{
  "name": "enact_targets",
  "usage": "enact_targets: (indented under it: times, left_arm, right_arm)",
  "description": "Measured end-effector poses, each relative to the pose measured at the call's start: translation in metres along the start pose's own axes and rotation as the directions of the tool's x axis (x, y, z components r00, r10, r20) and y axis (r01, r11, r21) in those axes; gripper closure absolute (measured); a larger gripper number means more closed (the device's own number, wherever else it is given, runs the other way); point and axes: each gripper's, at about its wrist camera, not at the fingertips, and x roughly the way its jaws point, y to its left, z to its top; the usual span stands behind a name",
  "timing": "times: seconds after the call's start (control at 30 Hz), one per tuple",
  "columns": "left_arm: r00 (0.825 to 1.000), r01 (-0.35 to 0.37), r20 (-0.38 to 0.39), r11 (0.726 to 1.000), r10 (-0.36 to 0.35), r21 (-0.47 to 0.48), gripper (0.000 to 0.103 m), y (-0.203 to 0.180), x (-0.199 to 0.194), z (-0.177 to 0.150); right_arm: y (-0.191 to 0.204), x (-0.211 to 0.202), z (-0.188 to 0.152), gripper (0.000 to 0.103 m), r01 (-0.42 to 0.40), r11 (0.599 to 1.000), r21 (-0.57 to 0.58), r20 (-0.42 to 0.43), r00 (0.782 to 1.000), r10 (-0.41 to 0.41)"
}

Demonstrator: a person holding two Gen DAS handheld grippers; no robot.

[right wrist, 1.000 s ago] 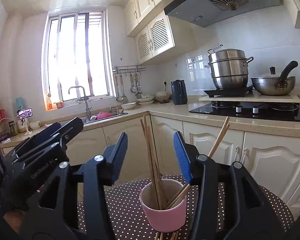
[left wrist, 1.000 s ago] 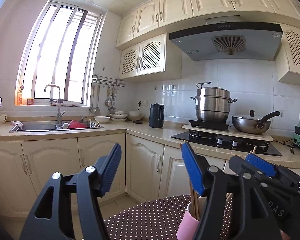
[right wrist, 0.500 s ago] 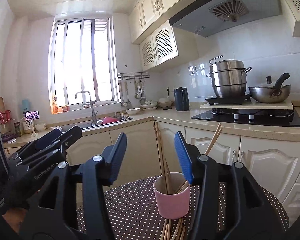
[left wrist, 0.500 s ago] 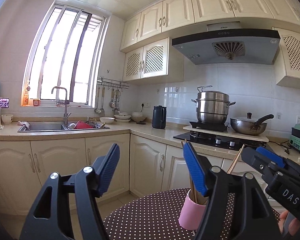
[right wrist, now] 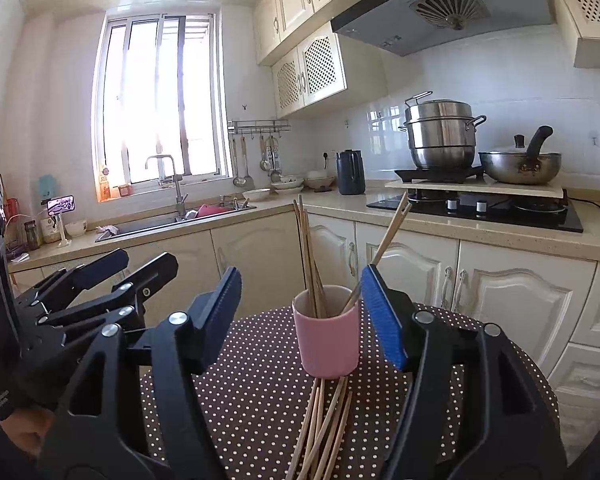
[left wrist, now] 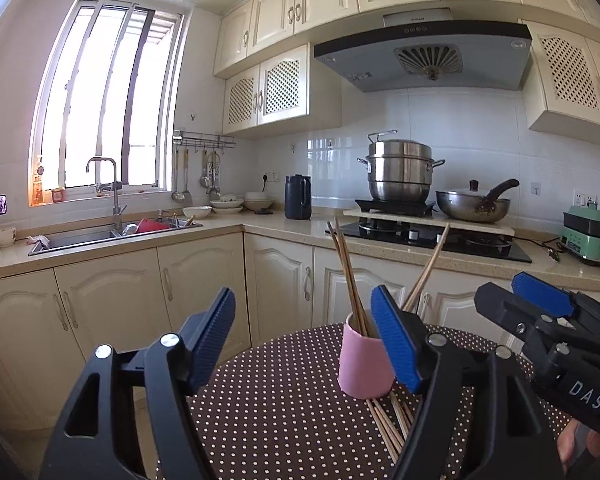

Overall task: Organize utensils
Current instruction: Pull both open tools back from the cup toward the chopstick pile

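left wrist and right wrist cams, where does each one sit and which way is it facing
Left wrist: sits on the left tool, looking forward over the polka-dot table at the pink cup, which appears right of centre; its own open blue pads, the right tool and a bit of hand show at right.
Right wrist: sits on the right tool, facing the cup head-on between its open pads, loose chopsticks in front; the left tool shows at left.
Shared: cup, table, sink, stove.
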Motion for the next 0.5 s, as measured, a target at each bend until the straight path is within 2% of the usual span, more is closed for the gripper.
enact_targets:
  times: [0.13,0.27,0.37,0.5]
  left_arm:
    - [0.997,0.038,-0.073,0.999,-0.037,0.016,0.033,-0.012,0.009,-0.019]
    - [0.983,0.079,-0.167,0.997,-0.074,0.026,0.033,-0.024,0.025,-0.039]
    - [0.964,0.105,-0.247,0.994,-0.095,0.029,0.033,-0.031,0.039,-0.055]
    - [0.928,0.136,-0.351,0.991,-0.127,0.003,0.033,-0.037,0.057,-0.078]
  right_arm:
    - [-0.006,-0.003,-0.014,0.032,0.019,1.000,-0.004,-0.041,0.999,-0.019]
    - [-0.017,-0.004,-0.029,0.028,0.041,0.999,0.001,-0.080,0.996,-0.041]
    - [-0.026,-0.004,-0.038,0.023,0.057,0.998,0.020,-0.106,0.993,-0.055]
    - [-0.038,-0.002,-0.046,0.019,0.078,0.996,0.043,-0.138,0.988,-0.071]
